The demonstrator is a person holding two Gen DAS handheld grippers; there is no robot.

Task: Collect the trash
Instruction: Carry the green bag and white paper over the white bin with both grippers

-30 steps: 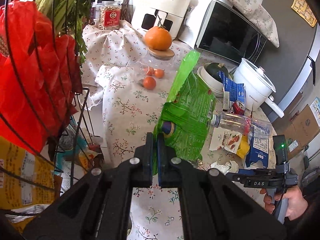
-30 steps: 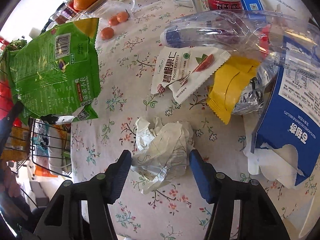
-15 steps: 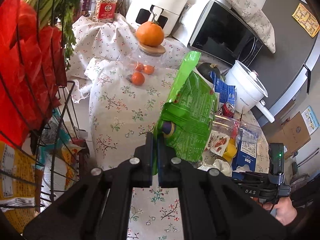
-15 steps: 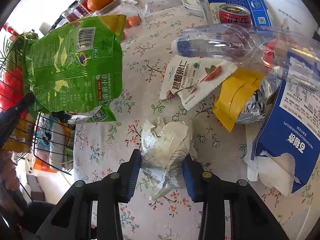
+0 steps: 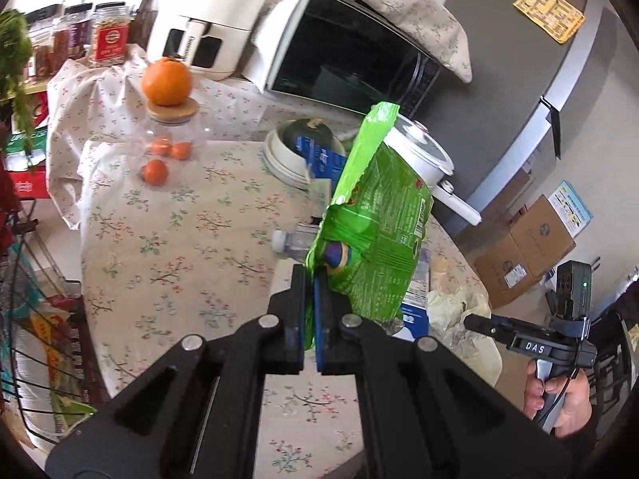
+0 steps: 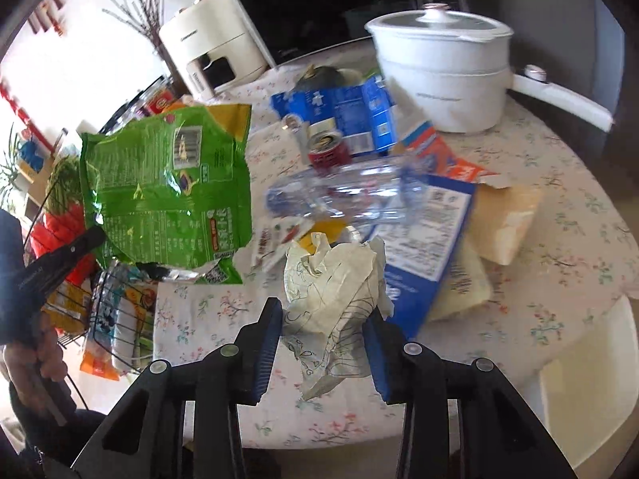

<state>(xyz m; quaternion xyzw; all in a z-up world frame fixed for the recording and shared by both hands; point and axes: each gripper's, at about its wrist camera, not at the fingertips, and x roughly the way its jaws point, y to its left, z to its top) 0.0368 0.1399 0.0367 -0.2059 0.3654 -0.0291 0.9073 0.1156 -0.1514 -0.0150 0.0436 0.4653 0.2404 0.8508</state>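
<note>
My left gripper [image 5: 309, 299] is shut on the lower edge of a green snack bag [image 5: 379, 231] and holds it up above the floral table [image 5: 179, 247]. The bag also shows in the right wrist view [image 6: 171, 183]. My right gripper [image 6: 321, 327] is shut on a crumpled white paper wad [image 6: 331, 291], lifted off the table. It also shows at the right of the left wrist view [image 5: 471, 319]. On the table lie a clear plastic bottle [image 6: 343, 195], a red can [image 6: 329, 151], a small nut packet [image 6: 275, 239] and blue cartons [image 6: 431, 231].
A white pot [image 6: 439, 76] with a handle stands at the back of the table, with a microwave [image 5: 351, 56] and white appliance [image 5: 211, 24] behind. A jar topped with an orange [image 5: 167, 80] stands far left. A wire rack [image 5: 36, 319] of bags is left of the table.
My right gripper closed on the paper wad and lifted it off the table. My left gripper carried the green bag rightward, away from the wire rack.
</note>
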